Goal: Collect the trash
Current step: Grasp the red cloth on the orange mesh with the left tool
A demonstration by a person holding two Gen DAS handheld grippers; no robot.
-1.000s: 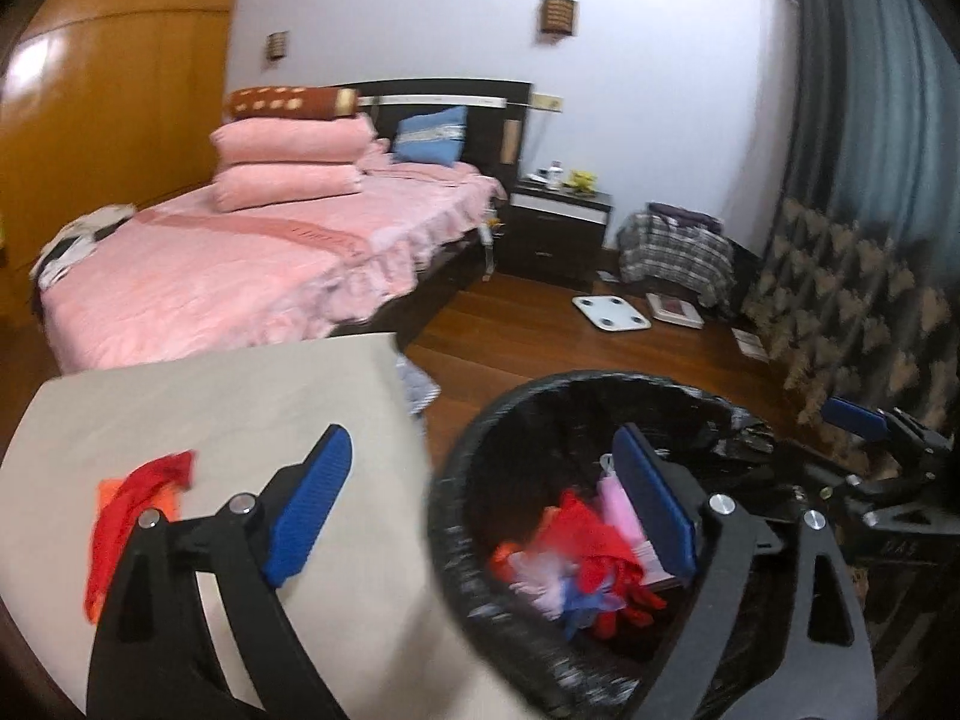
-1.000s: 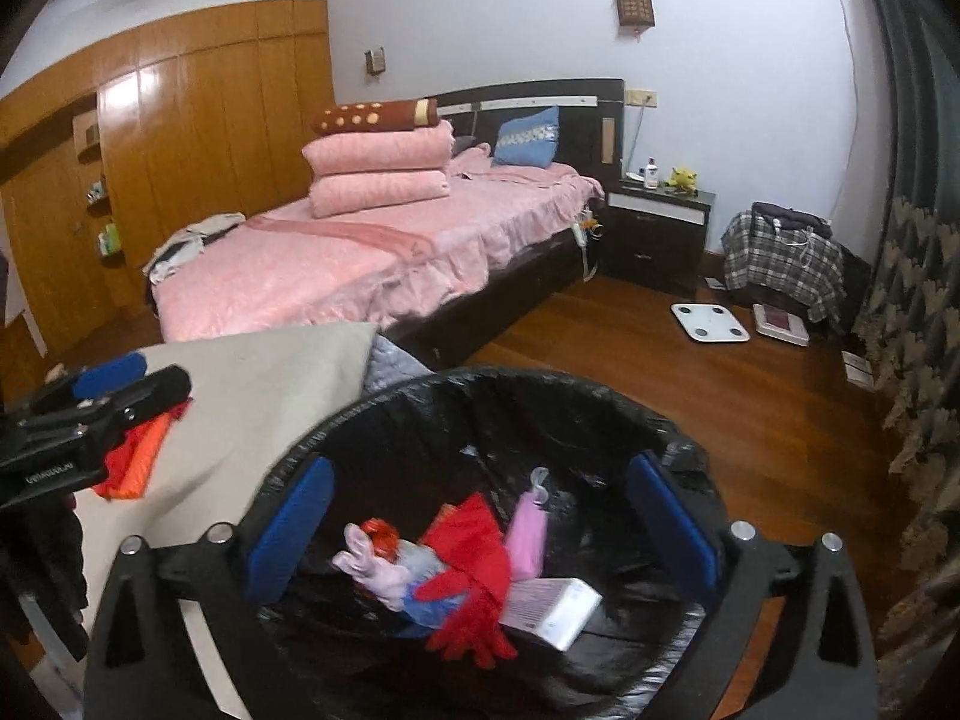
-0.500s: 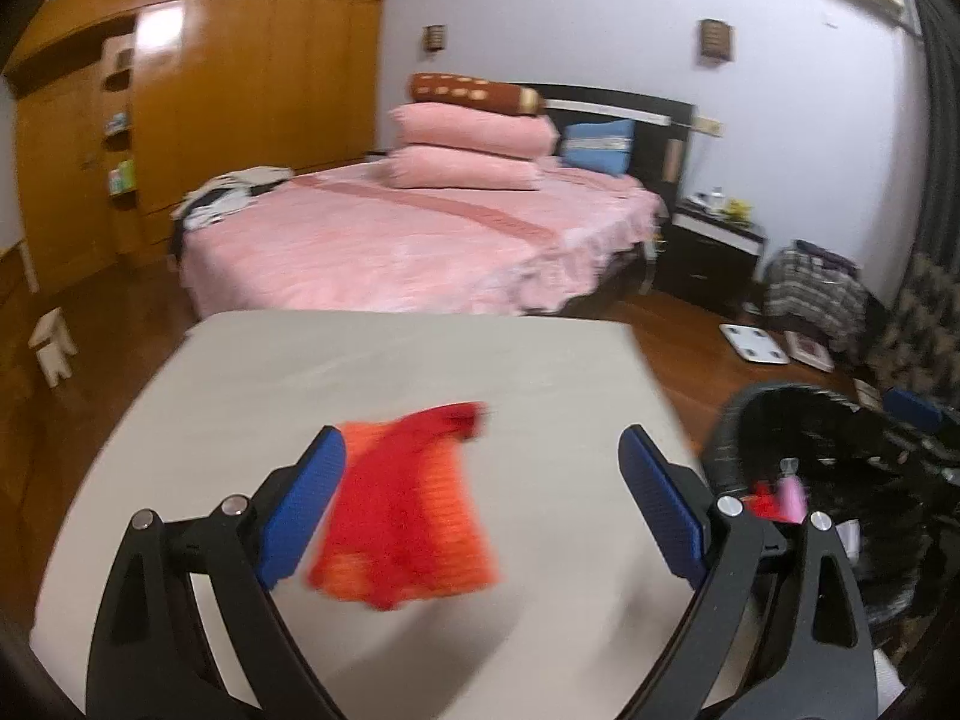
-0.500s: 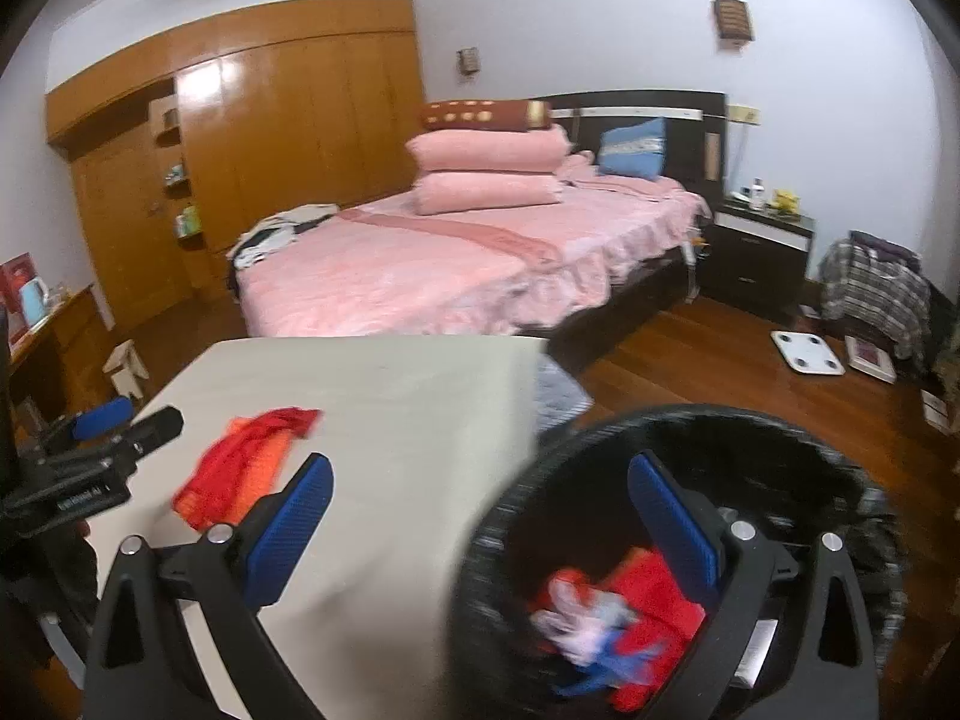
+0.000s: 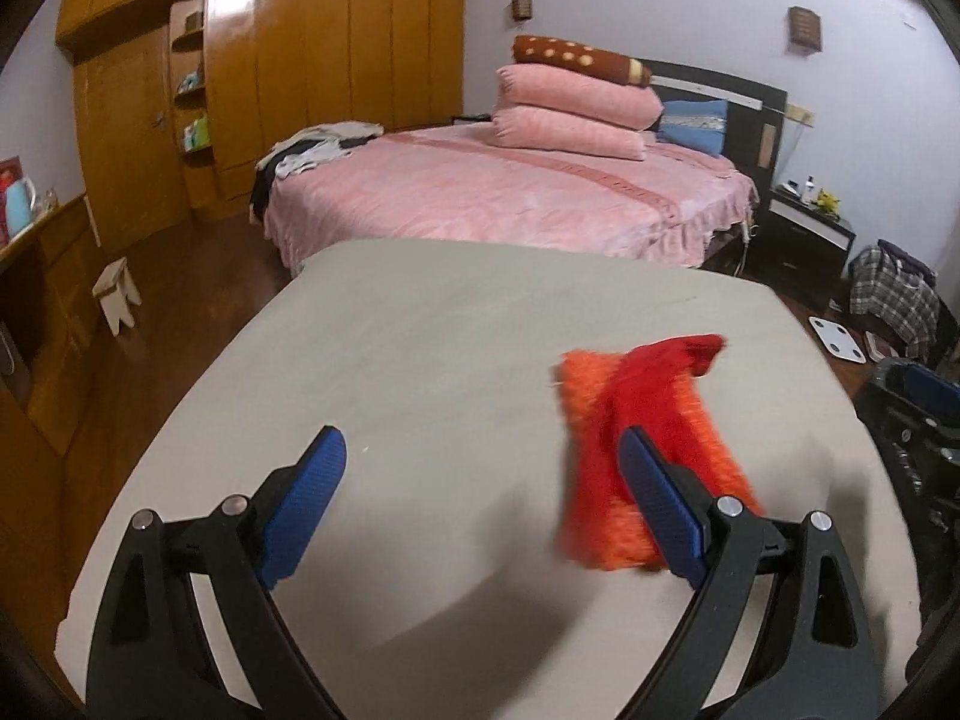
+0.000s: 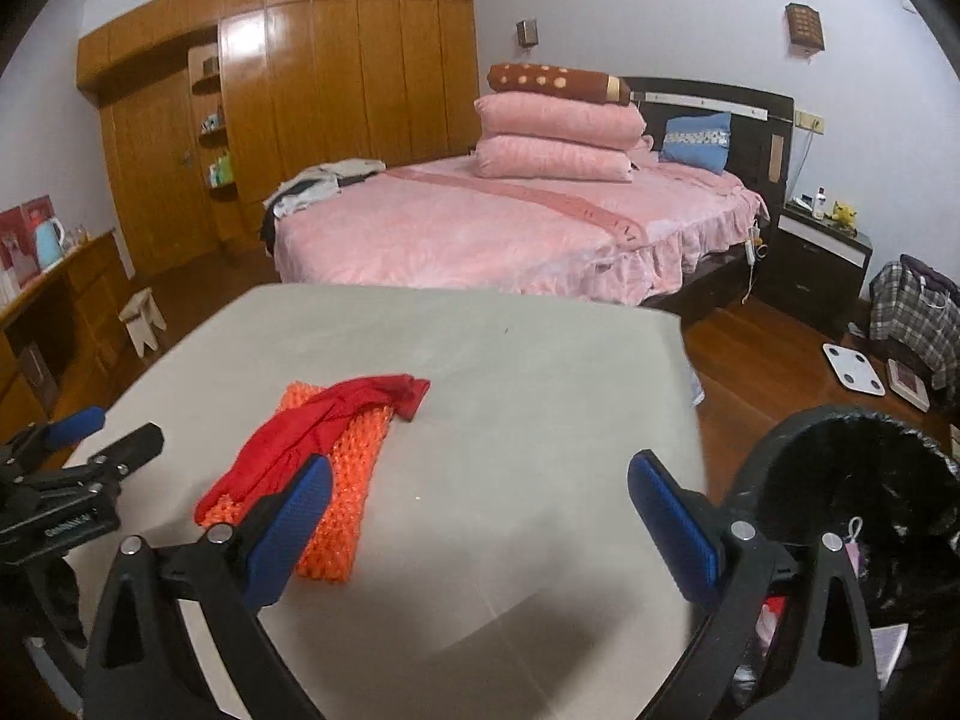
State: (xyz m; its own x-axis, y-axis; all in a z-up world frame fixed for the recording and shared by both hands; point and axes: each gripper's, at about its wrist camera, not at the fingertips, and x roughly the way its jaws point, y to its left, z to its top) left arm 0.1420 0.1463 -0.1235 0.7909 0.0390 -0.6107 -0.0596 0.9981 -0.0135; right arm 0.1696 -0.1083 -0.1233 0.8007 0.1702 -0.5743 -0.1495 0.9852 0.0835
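Left gripper [image 5: 480, 492] jaws wide above table [image 5: 420, 360]; right gripper [image 6: 480, 510] jaws wide; red-orange cloth [image 6: 324, 456] on table; bin [image 6: 870, 480] beside.

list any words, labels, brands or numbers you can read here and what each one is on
Nothing can be read with certainty.
Left gripper: a white imprint on its black body, too blurred to read.
Blue pillow: a pale patterned band, no legible letters.
Red box behind the kettle: print too small to read.
Red and orange cloth: no text.
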